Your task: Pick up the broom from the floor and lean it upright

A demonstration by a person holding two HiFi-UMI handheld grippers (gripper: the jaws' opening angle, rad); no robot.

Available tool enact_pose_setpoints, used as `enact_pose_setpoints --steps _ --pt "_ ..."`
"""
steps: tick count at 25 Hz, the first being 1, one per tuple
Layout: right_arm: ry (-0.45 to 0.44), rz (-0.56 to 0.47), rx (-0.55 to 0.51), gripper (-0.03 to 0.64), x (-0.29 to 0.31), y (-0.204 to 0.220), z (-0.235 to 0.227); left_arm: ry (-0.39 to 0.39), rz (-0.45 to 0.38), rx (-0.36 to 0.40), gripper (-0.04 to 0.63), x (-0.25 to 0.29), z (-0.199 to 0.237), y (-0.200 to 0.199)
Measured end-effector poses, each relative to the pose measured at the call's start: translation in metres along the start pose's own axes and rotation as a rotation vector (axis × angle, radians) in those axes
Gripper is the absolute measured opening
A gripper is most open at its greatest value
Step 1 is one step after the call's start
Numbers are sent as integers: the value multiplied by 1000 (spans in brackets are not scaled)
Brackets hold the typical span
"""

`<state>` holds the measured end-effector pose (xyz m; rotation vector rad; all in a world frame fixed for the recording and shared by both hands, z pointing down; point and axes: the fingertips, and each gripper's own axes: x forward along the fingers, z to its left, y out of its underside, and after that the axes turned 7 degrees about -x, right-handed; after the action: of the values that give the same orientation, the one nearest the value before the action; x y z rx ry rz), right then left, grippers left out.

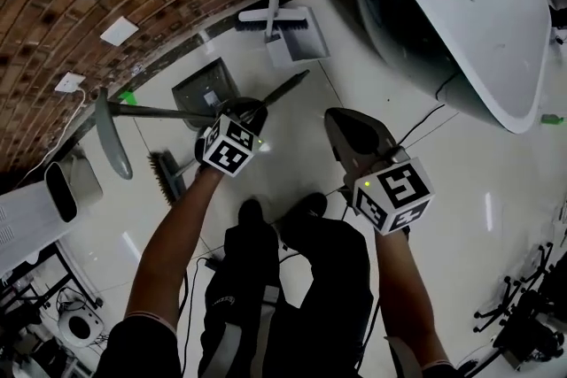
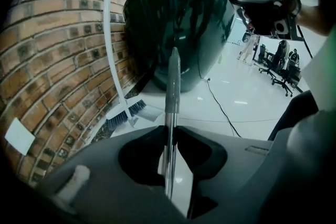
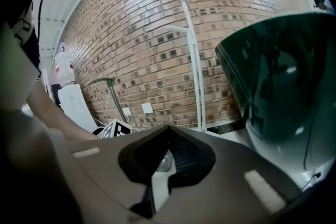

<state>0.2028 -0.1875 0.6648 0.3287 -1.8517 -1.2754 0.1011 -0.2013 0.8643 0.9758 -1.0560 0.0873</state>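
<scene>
The broom's dark metal handle (image 1: 285, 88) runs up and to the right from my left gripper (image 1: 251, 111), and its brush head (image 1: 165, 177) hangs lower left of the marker cube. In the left gripper view the handle (image 2: 172, 86) stands straight up between the jaws, and the left gripper (image 2: 170, 131) is shut on it. My right gripper (image 1: 335, 118) is beside it to the right, apart from the broom, its jaws together with nothing in them. In the right gripper view the right gripper (image 3: 167, 131) faces the brick wall.
A white broom and dustpan set (image 1: 282, 22) leans on the curved brick wall. A grey pan (image 1: 205, 88) and a long-handled tool (image 1: 111, 133) lie on the tiled floor at left. A big tub (image 1: 461, 13) fills the upper right. Cables (image 1: 425, 124) cross the floor.
</scene>
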Motion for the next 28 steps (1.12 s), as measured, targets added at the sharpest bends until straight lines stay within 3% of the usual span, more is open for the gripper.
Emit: enact_pose_setpoints --steps 19,28 --pt "-40 -21 -44 2 -79 -174 113 -72 -70 22 78 -236 -59 -50" --pt "-137 -63 -92 2 -93 -241 167 -195 -136 -147 78 -330 -46 -41"
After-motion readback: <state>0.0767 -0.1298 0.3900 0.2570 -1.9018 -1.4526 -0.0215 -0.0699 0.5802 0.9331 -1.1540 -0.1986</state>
